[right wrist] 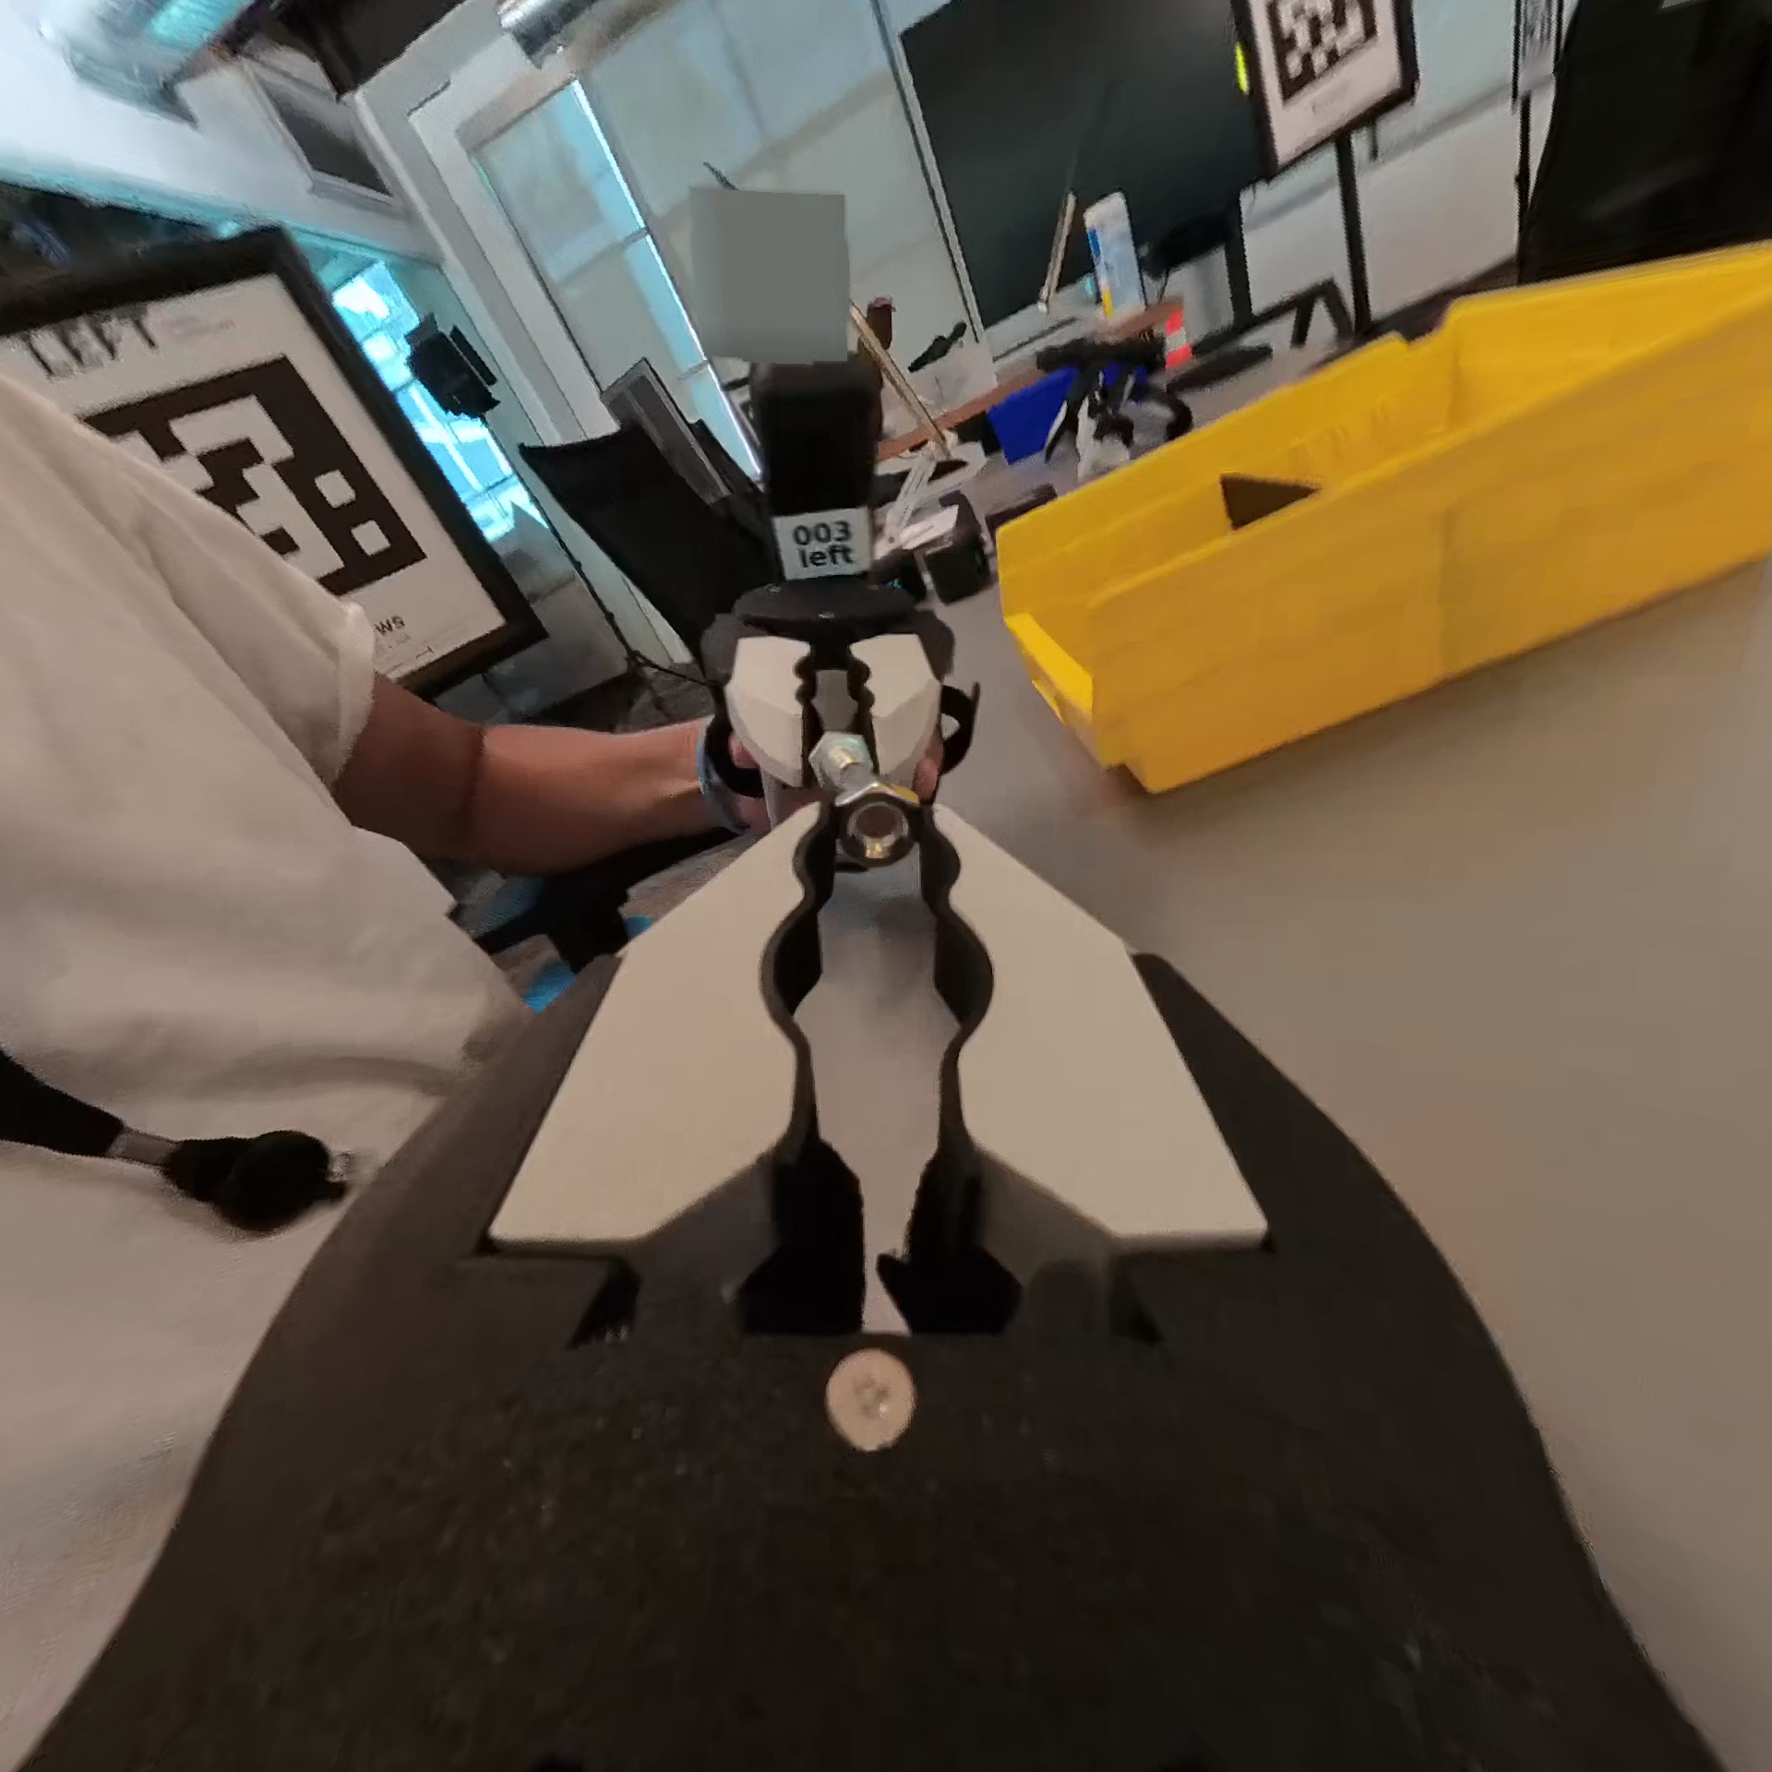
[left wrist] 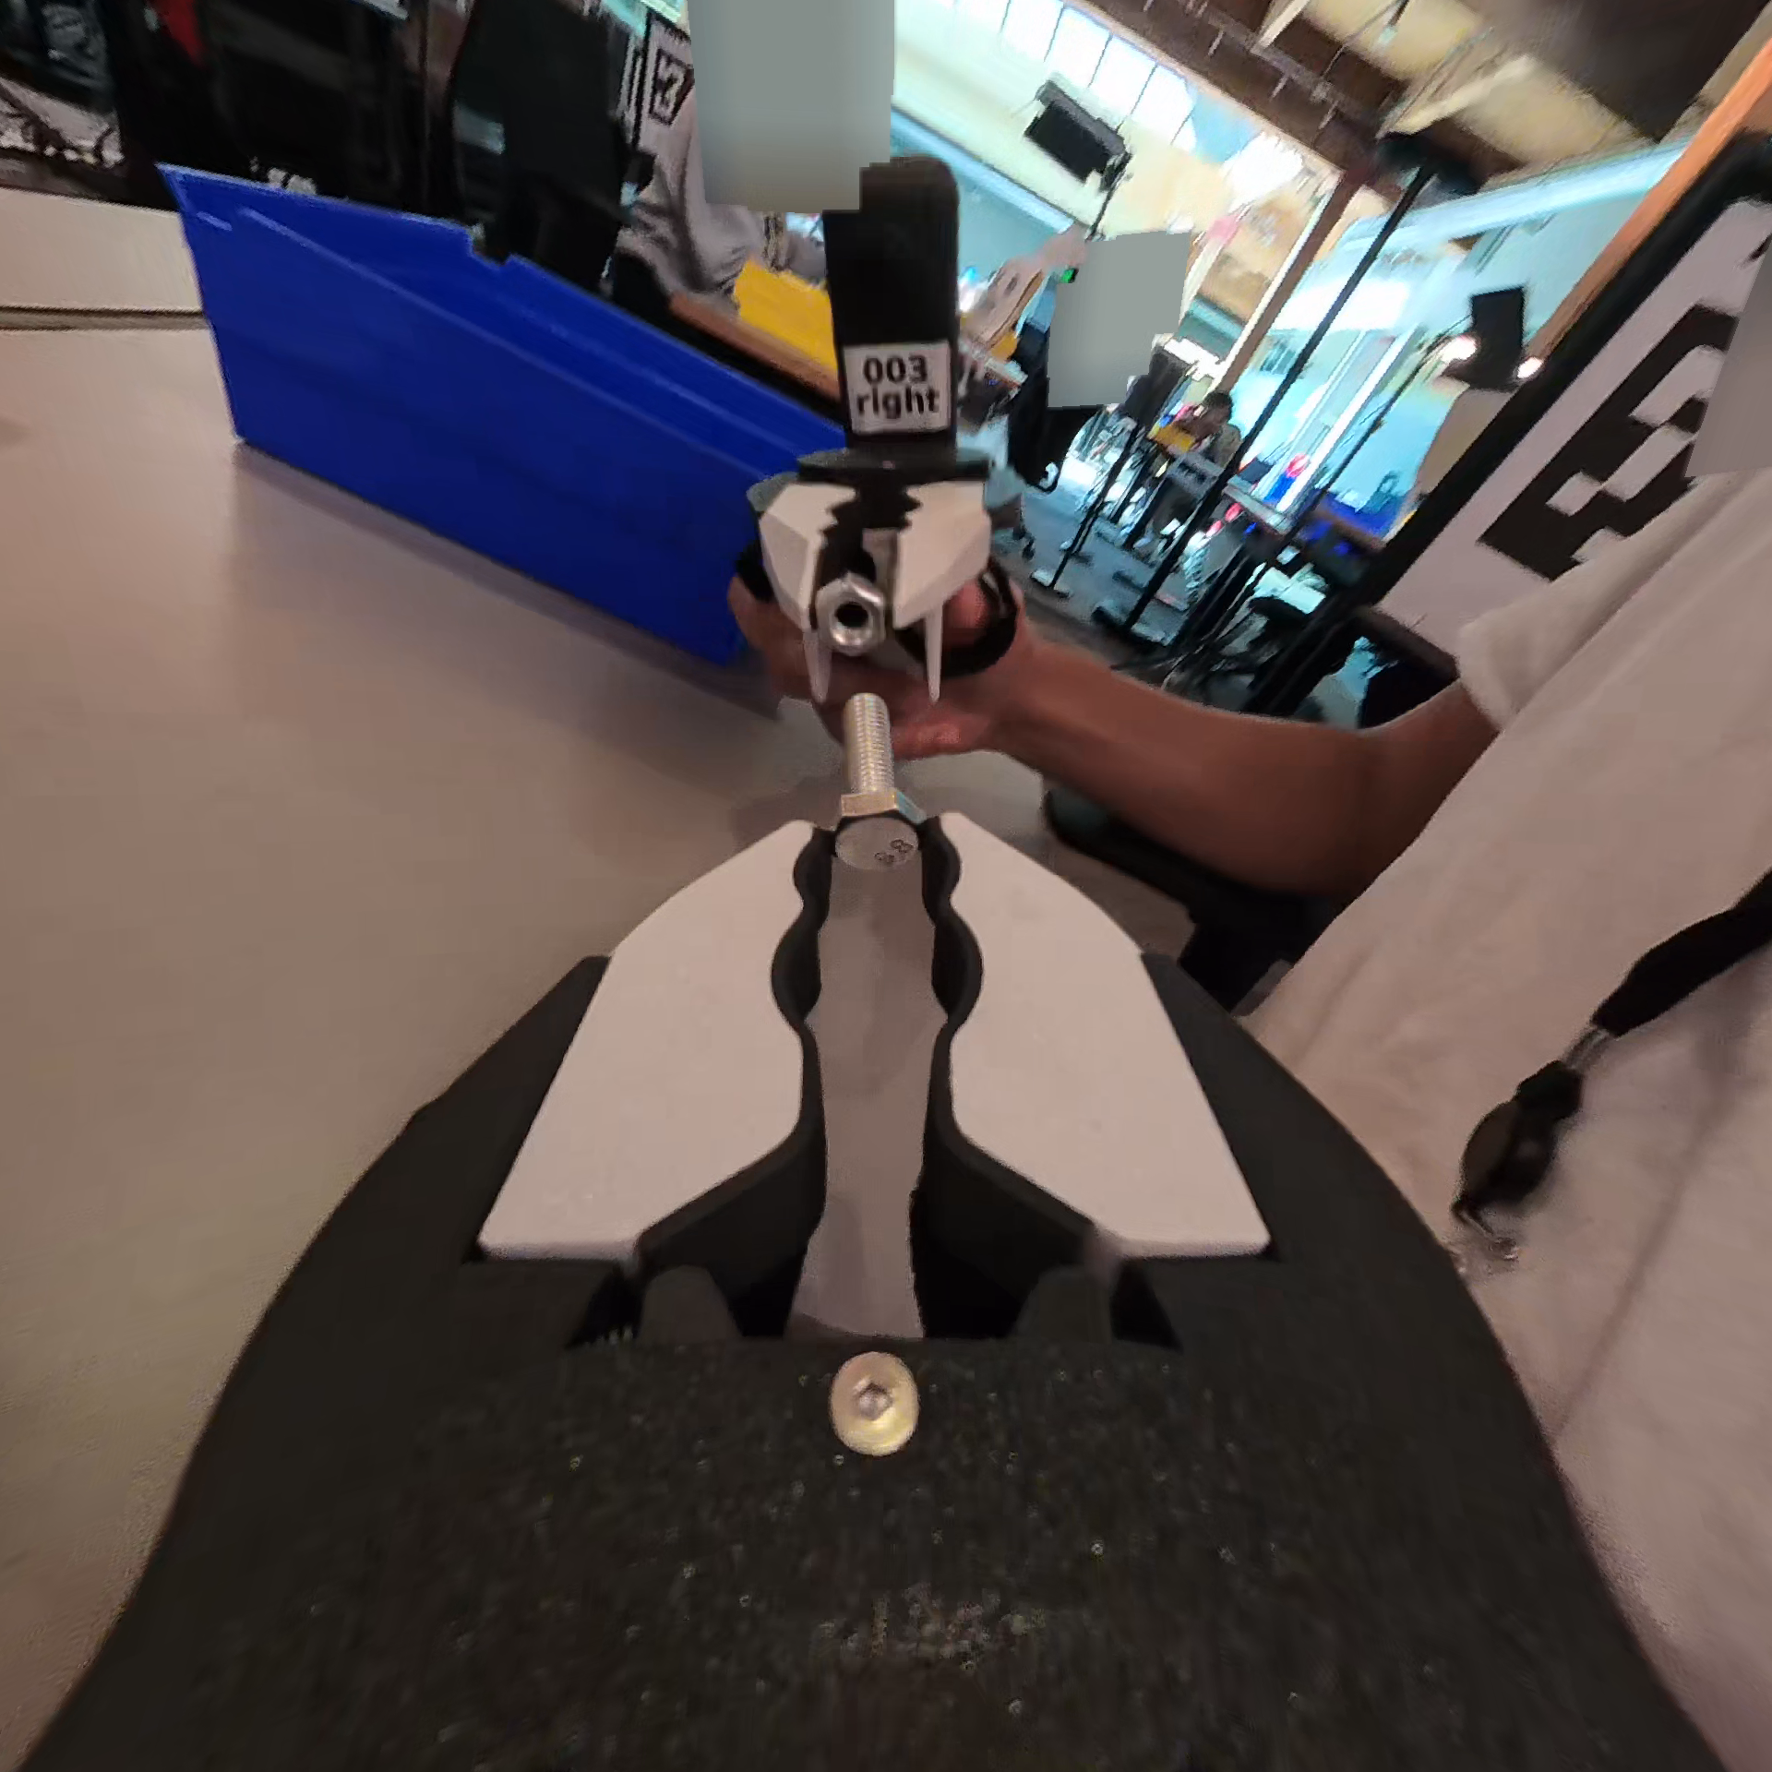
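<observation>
Nearest the lens in the left wrist view: black body of the left tongs (left wrist: 877, 844) w/ a silver screw head, pale grey fingers running fwd, tips clamped on the hex head of a silver bolt (left wrist: 871, 767). Bolt's threaded shank points away from the cam, toward the other tool. Same layout in the right wrist view: right tongs (right wrist: 874, 829) closed on a silver hex nut (right wrist: 873, 827) at the tips, bore facing the cam.

Grey desk (left wrist: 288, 767) fills the lower bg in both views; both tools held above it. A person in a white tee sits at the desk edge, forearms reaching in, a hand around each tool's grip; black lanyard strap hangs on the shirt.

Blue bin (left wrist: 460, 384) stands on the desk beyond & left of the right tongs in the left wrist view. Yellow bin (right wrist: 1390, 537) stands on the desk to the right in the right wrist view, well apart from the tongs; can't see inside either.

Bolt & nut face each other, roughly in line: in the left wrist view the shank end sits just below the nut w/ a small gap; in the right wrist view they overlap, so can't tell if touching
</observation>
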{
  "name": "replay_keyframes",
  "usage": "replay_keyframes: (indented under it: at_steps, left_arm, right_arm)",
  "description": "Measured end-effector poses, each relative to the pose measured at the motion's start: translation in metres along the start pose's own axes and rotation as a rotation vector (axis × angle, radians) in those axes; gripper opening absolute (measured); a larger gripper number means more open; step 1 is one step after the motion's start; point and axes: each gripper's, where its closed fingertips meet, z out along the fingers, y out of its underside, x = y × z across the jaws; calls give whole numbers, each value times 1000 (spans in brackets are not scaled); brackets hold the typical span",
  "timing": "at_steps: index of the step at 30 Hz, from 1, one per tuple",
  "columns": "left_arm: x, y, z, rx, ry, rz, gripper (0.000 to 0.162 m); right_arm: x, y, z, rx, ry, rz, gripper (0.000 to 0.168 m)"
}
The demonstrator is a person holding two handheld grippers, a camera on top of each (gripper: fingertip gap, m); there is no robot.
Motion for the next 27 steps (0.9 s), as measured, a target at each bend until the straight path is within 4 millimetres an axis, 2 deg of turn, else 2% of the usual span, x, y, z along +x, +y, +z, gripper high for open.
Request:
replay_keyframes:
  at_steps: [4,10,23,27]
  left_arm:
    - [13,-5,-2,43,73,-34,18]
    - [25,7,0,-2,133,-66,18]
    - [39,6,-1,27,282,-215,18]
    - [41,6,-2,33,356,-339,18]
  right_arm:
    - [-19,7,18,-48,-13,-178,17]
    - [-31,8,27,-80,-18,-387,17]
    - [-50,12,30,-77,-111,-437,17]
    - [-54,14,30,-92,-104,-565,17]
